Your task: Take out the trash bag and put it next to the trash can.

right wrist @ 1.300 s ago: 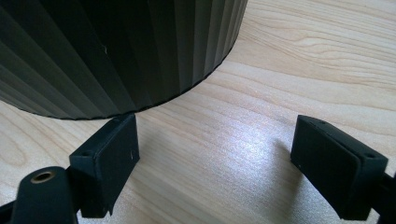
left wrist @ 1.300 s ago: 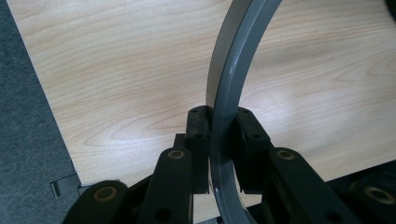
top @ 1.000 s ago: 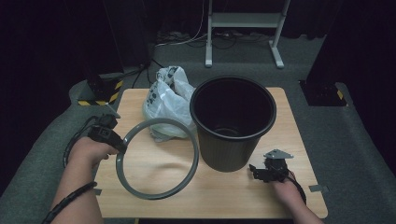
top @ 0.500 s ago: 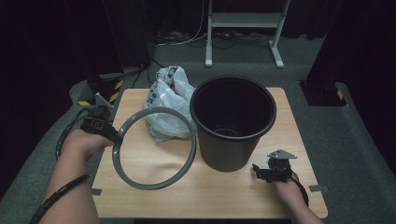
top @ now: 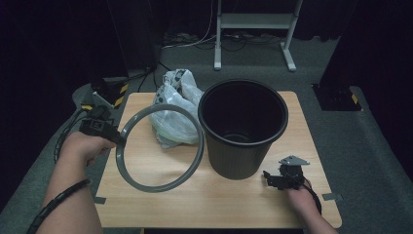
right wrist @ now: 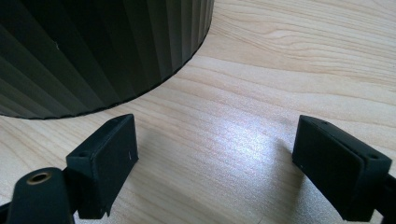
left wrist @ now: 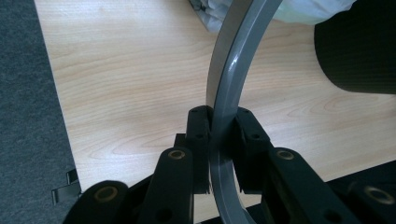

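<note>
A grey plastic ring hangs tilted above the left half of the wooden table, its left edge clamped in my left gripper. In the left gripper view the ring's band runs up between the shut jaws of that gripper. A black ribbed bin stands upright in the middle of the table, empty as far as I see. My right gripper rests low at the front right, just beside the bin's base, jaws of this gripper wide apart with nothing between them.
A crumpled white plastic bag lies behind the ring, left of the bin. A white stand and cables sit on the floor beyond the table. A black-and-yellow box lies off the table's back left corner.
My left gripper has lifted the ring off the table and tilted it up, drifting slightly left and back. The right gripper has barely moved.
</note>
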The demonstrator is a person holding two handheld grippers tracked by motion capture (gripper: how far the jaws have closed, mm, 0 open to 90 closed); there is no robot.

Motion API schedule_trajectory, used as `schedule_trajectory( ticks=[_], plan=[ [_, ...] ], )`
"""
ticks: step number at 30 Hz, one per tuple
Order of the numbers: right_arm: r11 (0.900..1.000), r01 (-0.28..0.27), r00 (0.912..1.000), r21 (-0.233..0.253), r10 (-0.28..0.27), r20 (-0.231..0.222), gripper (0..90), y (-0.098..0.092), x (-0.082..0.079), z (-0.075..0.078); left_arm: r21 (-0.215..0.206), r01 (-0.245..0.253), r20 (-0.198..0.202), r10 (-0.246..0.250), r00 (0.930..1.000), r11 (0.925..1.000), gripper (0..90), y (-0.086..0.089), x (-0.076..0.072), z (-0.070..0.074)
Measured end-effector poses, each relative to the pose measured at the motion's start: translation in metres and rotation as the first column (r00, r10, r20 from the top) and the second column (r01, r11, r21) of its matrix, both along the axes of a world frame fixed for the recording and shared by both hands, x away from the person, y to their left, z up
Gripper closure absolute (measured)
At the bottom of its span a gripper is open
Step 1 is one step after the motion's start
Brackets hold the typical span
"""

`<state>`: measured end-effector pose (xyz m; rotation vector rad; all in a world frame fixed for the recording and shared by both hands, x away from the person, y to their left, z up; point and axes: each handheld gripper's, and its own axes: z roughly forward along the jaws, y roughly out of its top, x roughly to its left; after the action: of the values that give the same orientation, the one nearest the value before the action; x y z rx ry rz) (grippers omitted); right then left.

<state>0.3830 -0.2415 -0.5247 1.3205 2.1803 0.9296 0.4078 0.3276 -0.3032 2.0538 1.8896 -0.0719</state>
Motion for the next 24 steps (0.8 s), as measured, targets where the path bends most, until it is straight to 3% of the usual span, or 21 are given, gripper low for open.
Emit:
schedule_trajectory(
  ticks=[9,24],
  plan=[
    [1.000,-0.004,1.0000,0.001,0.004,0.000,14.4,0.000,0.000,0.000,-0.002,-0.024,0.050,0.024,0.9985,0.9997,78.0,0.002,-0.002,0.017],
    [1.000,-0.004,1.0000,-0.001,0.004,0.000,14.4,0.000,0.000,0.000,-0.001,-0.046,0.101,0.046,0.9938,0.9989,78.4,0.011,-0.007,0.034]
  ],
)
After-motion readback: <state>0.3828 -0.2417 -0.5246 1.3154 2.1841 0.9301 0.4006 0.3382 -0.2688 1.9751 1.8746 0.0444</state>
